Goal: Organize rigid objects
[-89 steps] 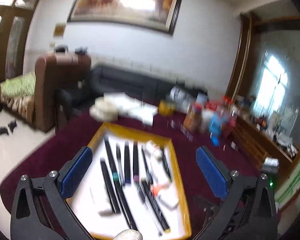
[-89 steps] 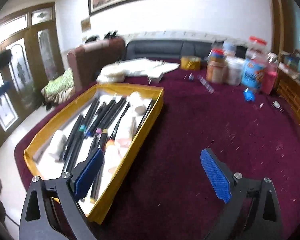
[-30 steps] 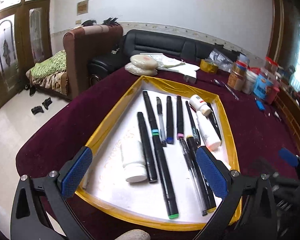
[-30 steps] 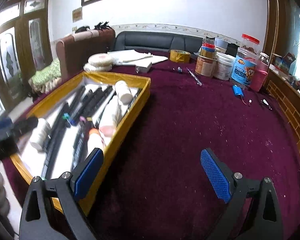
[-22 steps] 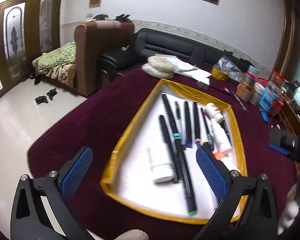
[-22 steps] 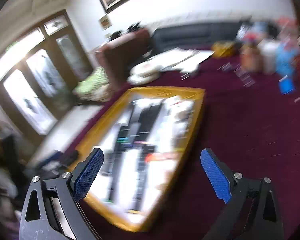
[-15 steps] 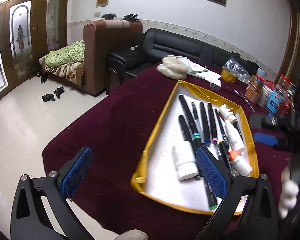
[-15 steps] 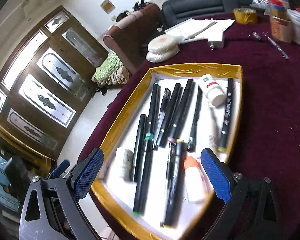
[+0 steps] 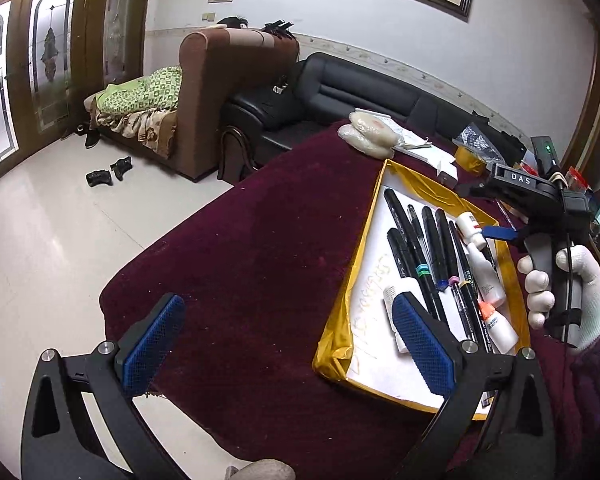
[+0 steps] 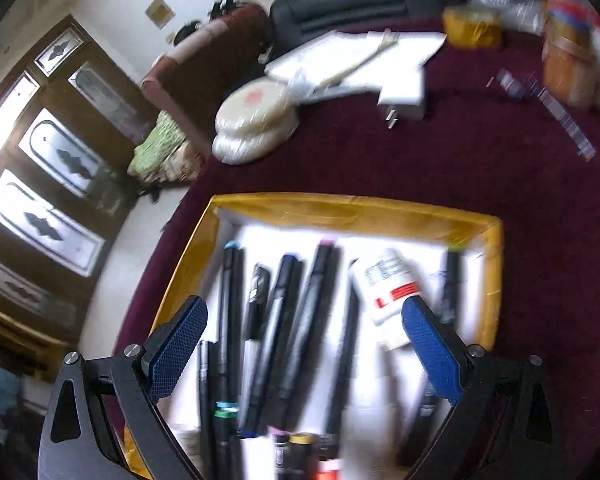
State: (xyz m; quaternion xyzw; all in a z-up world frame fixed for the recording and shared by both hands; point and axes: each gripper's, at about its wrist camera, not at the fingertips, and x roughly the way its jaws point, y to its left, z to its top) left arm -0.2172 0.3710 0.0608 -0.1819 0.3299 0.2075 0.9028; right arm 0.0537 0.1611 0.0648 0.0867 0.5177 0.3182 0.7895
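A yellow-rimmed tray (image 9: pixel 364 236) on the maroon table holds several black markers (image 9: pixel 416 256) and small white bottles (image 9: pixel 486 276). My left gripper (image 9: pixel 288 344) is open and empty, over the table's left corner, left of the tray. My right gripper (image 10: pixel 304 336) is open and empty, hovering low over the tray (image 10: pixel 352 206), with markers (image 10: pixel 288 320) between its fingers and a white bottle (image 10: pixel 388 284) by the right finger. The right gripper also shows in the left wrist view (image 9: pixel 500 234), held in a white-gloved hand.
Beyond the tray lie two wrapped round cakes (image 10: pixel 252 122), white papers and a plug (image 10: pixel 402 98), a yellow tape roll (image 10: pixel 474 32) and jars (image 10: pixel 568 56). The table edge drops to the tiled floor (image 9: pixel 60 232) at left. Sofas (image 9: pixel 340 96) stand behind.
My left gripper has swung left, off the tray toward the table corner. My right gripper has moved left over the tray and down close to the markers.
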